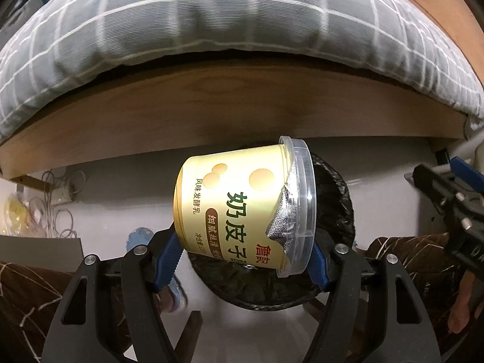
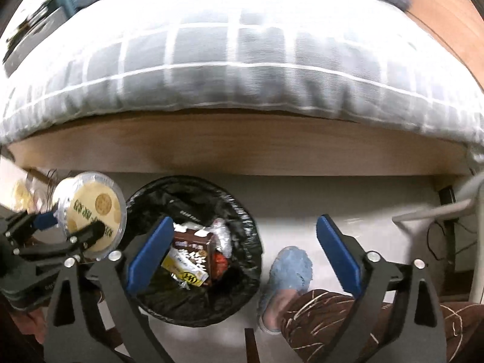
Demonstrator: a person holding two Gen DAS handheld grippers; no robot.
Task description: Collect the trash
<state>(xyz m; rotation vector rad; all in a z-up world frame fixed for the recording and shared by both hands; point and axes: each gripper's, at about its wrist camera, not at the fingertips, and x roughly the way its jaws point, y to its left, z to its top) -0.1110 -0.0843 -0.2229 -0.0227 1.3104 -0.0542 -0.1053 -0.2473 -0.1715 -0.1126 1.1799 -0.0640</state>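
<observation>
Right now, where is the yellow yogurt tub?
The yellow yogurt tub lies sideways, clamped in the left gripper, above the black-lined trash bin. In the right wrist view it is far left, beside the bin's rim.

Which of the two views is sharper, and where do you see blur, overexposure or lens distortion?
Left wrist view: sharp, yogurt tub print legible. Right wrist view: motion-blurred, plaid pillow washed out white by glare. Both views: fisheye bows the wooden bed rail.
</observation>
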